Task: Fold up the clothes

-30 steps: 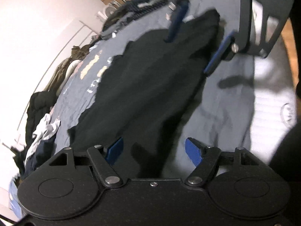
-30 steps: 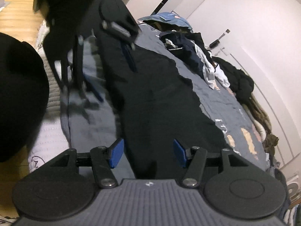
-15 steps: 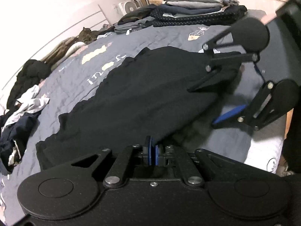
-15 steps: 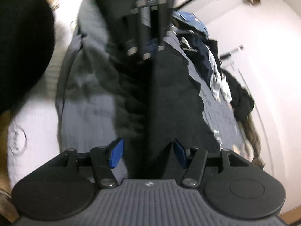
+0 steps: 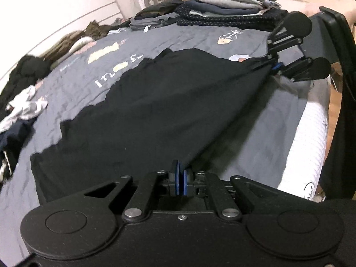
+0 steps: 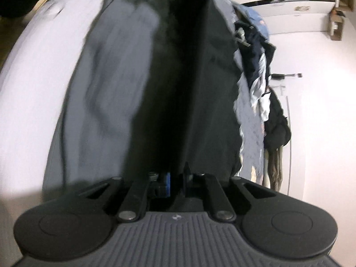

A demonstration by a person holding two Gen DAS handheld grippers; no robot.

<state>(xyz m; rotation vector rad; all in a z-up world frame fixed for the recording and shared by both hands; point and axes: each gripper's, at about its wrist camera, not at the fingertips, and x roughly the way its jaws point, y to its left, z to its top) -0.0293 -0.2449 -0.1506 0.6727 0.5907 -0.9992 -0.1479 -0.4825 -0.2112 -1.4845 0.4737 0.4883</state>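
left claw (image 5: 180,179): clenched on near edge of black garment (image 5: 160,102)
right claw (image 5: 274,66): pinching the same edge at its other end; blue pads close together, cloth between them
garment: spread on grey bed cover (image 5: 189,37), ahead of left claw, edge pulled taut between both claws
folded stack (image 5: 231,2): far beyond right claw
loose clothes (image 5: 20,106): far left of left claw
right wrist view: blurred

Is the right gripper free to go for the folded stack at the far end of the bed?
Probably not yet: the right gripper is shut on the black garment, as is the left gripper. The folded stack itself looks unobstructed.
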